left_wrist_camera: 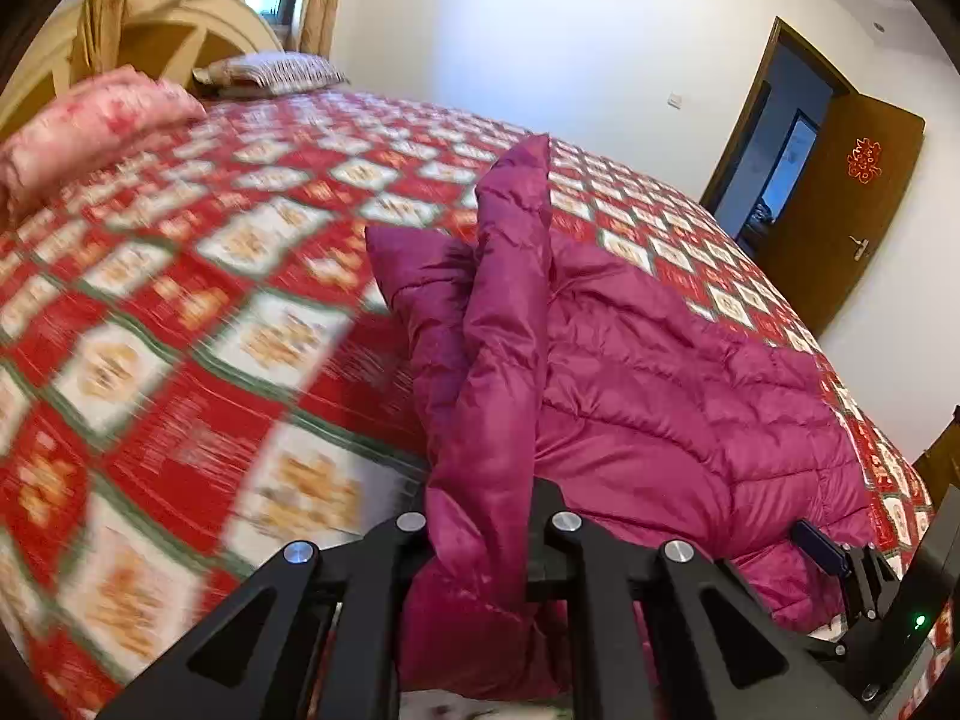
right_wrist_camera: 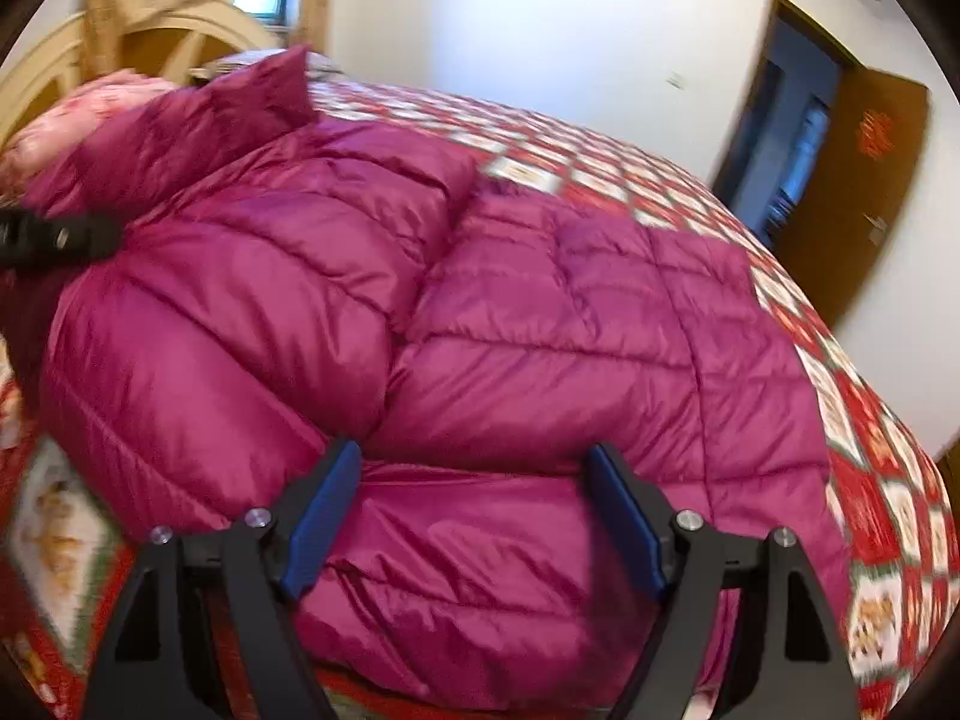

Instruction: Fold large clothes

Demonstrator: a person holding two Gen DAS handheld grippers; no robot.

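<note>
Magenta puffer jacket (right_wrist_camera: 540, 324) lies on the bed (left_wrist_camera: 180, 312), near edge; left claw (left_wrist_camera: 480, 516) pinches its left edge w/ fabric bunched; right claw (right_wrist_camera: 474, 516) spread over the hem, gripping nothing; lift left side clear, carry it across evenly, don't drag the bulk.

Black tongs (right_wrist_camera: 474, 516), blue pads (right_wrist_camera: 324, 510), silver screws (right_wrist_camera: 259, 517)

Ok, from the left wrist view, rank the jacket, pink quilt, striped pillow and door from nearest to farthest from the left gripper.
1. Jacket: pinched in the left gripper.
2. Pink quilt: far left on the bed.
3. Striped pillow: at the headboard, behind the quilt.
4. Door: right, beyond the bed; too close to call against the pillow.
</note>
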